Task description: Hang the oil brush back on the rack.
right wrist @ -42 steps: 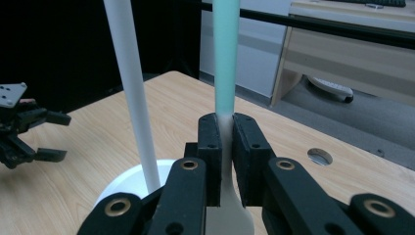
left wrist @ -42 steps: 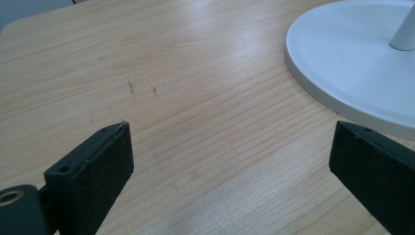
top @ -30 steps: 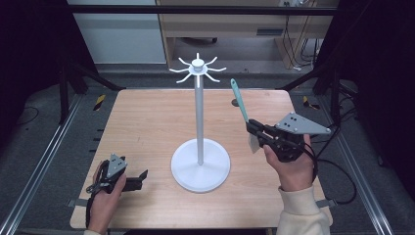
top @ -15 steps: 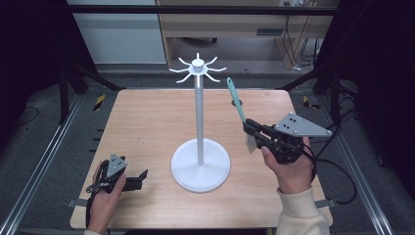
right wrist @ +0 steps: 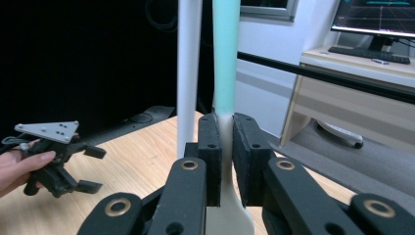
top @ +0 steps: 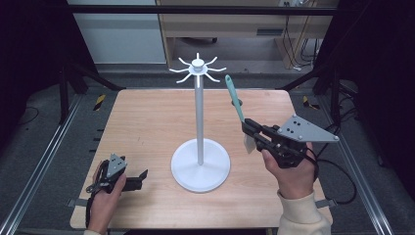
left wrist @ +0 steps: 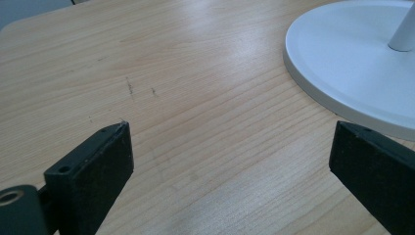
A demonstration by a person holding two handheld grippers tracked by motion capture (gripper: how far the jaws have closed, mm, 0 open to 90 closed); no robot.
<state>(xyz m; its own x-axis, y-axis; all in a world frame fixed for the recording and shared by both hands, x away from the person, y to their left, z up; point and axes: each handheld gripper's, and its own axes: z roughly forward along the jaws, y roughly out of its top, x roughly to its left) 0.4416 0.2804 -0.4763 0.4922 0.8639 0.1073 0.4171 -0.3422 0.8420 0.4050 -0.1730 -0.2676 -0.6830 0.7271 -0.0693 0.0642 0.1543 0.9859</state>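
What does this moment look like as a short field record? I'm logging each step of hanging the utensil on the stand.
held item: teal-handled spatula, handle up, pale blade below the jaws
holder: right gripper, shut on its neck, lifted off the table
target: white hook stand, mid-table, hooks bare
spatula vs stand: right of the pole, apart from the hooks
left gripper: open, holding nothing, low at the wooden table

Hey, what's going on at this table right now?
A person holds a gripper in each hand. The right gripper is shut on a teal-handled utensil, handle pointing up beside the white hook stand, level with its pole and below the hooks. The left gripper rests open on the wooden table near the stand's base, holding nothing.
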